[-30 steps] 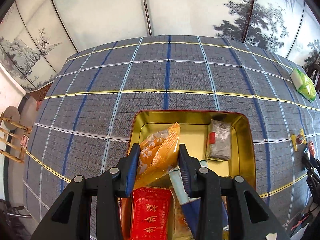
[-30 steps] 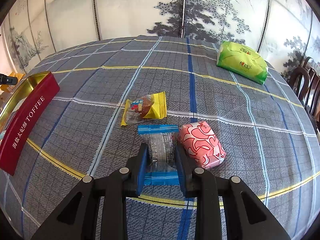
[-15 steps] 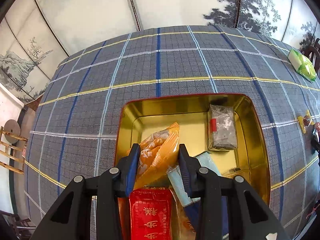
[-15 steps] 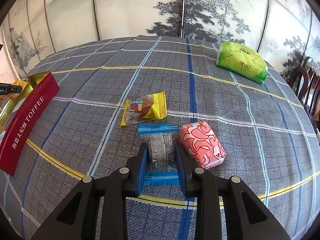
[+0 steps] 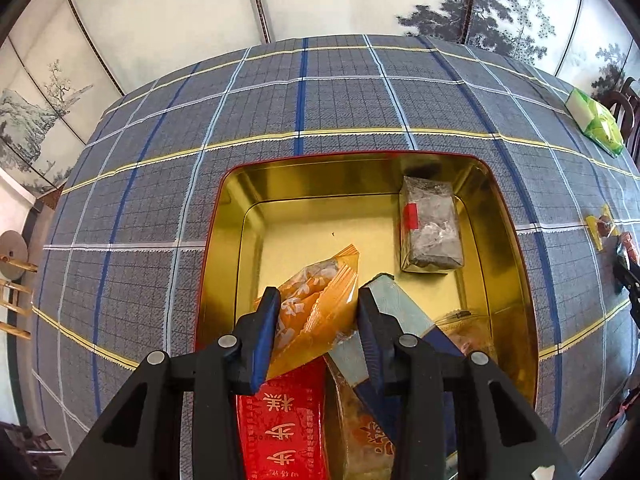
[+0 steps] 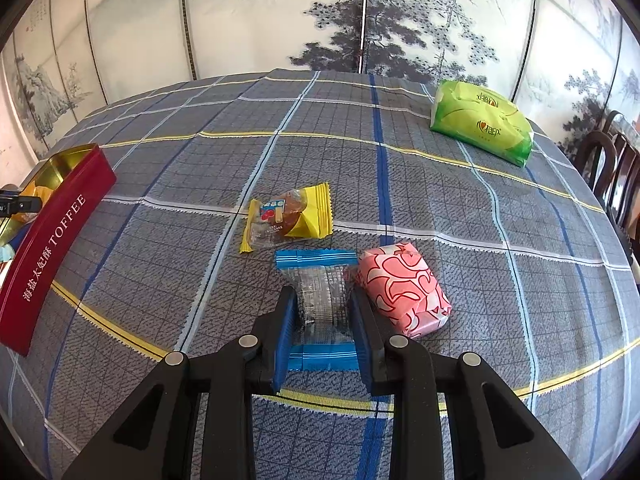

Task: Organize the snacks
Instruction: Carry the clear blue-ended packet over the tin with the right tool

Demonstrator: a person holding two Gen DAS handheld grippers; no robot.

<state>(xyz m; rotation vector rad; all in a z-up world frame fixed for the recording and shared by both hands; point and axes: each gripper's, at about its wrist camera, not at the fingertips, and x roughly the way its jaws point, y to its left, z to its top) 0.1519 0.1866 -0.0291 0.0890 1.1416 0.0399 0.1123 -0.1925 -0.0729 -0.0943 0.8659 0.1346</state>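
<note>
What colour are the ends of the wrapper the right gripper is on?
Blue ends, clear middle, on the wrapped snack; clearest in the right wrist view.

Each black gripper has 2 blue-padded fingers and silver screws

You see a desk covered by a grey plaid cloth with blue and yellow lines. Behind it stands a folding screen painted with ink pines and mountains. A dark wooden chair sits at your right edge, and a bamboo rack at the left.
</note>
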